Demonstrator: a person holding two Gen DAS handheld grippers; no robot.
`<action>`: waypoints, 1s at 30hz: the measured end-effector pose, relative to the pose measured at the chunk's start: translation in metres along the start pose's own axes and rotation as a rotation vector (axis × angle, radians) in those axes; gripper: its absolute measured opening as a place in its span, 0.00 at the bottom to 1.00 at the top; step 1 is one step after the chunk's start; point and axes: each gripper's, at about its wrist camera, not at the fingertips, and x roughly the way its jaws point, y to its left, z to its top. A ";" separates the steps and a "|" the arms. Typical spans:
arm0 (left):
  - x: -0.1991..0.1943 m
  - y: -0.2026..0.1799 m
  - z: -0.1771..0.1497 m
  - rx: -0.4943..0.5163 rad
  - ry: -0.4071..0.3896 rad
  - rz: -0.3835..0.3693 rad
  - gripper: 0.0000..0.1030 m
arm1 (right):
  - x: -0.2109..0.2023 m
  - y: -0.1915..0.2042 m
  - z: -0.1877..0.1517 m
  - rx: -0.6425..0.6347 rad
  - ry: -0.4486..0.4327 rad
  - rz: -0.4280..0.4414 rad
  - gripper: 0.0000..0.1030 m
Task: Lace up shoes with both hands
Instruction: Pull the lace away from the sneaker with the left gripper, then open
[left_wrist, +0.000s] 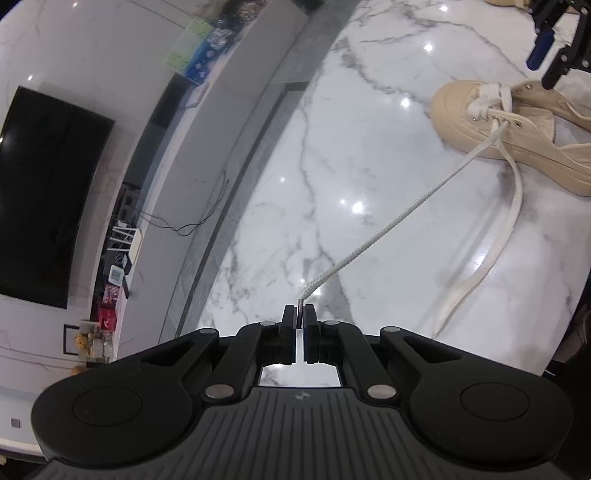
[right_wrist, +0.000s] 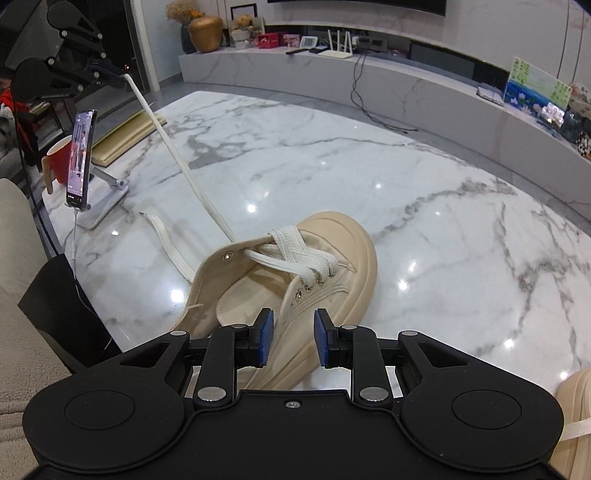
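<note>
The shoe (right_wrist: 295, 280) is laid on its side on the marble counter (right_wrist: 443, 229). The tip of its white lace (left_wrist: 388, 229) is pinched in the closed left gripper (left_wrist: 300, 314) and drawn taut. The shoe's side wall is straddled by the part-open right gripper (right_wrist: 293, 332); contact cannot be told.

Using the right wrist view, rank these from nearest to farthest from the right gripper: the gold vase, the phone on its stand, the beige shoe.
1. The beige shoe, on the marble table directly ahead of the right gripper, its side between the jaws.
2. The phone on its stand, at the table's left edge.
3. The gold vase, on the far ledge by the wall, upper left.
</note>
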 end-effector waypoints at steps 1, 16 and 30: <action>-0.001 -0.001 0.000 -0.002 -0.003 -0.001 0.02 | 0.000 0.000 0.000 -0.001 -0.001 -0.001 0.22; 0.044 -0.068 -0.002 0.033 0.020 -0.228 0.02 | -0.001 0.002 -0.004 0.018 0.012 -0.021 0.22; 0.102 -0.102 -0.019 -0.044 0.148 -0.478 0.03 | 0.001 -0.001 -0.004 0.053 0.013 -0.026 0.22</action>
